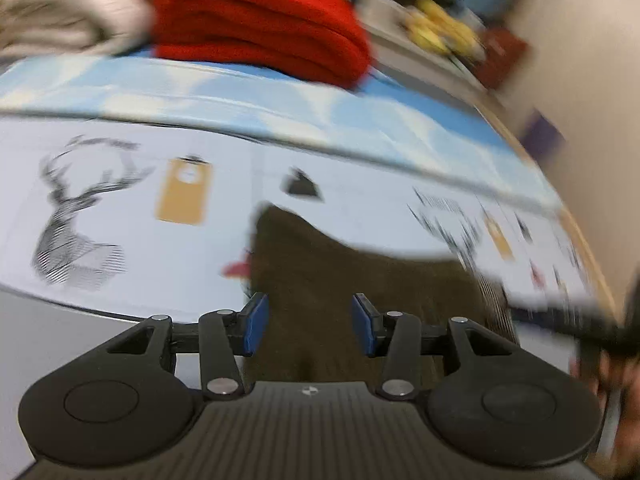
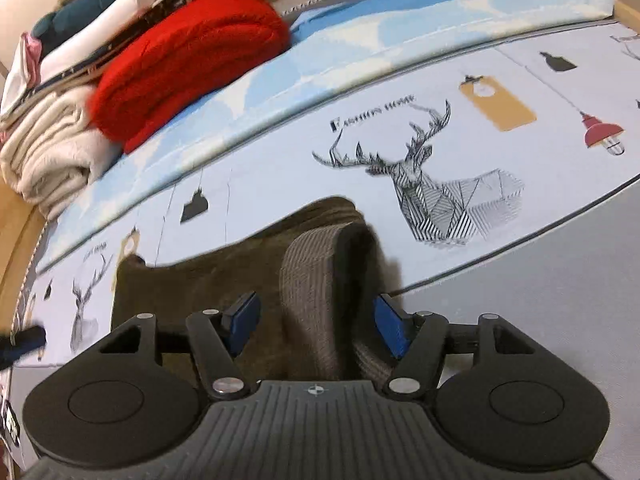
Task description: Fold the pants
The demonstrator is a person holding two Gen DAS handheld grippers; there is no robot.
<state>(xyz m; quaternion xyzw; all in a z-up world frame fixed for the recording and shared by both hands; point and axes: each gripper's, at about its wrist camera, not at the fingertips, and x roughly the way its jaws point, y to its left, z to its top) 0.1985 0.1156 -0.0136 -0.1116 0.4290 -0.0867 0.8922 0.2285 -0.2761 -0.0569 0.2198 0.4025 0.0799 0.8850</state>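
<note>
The brown pants (image 1: 340,264) lie on the deer-print cloth (image 1: 72,220), directly under my left gripper (image 1: 310,324). Its blue pads stand apart above the fabric and grip nothing. In the right wrist view the pants (image 2: 200,280) spread to the left, and their ribbed grey-brown waistband (image 2: 316,272) rises in a fold between the jaws of my right gripper (image 2: 316,328). The jaws are wide. The left pad is clear of the fold; the right pad is close beside it and does not pinch it.
A folded red garment (image 2: 188,60) and a stack of cream and white clothes (image 2: 52,160) sit at the far side on the blue cloth (image 2: 360,40). Bare grey surface (image 2: 540,300) lies to the right. A blurred dark object (image 1: 580,312) crosses the left wrist view's right edge.
</note>
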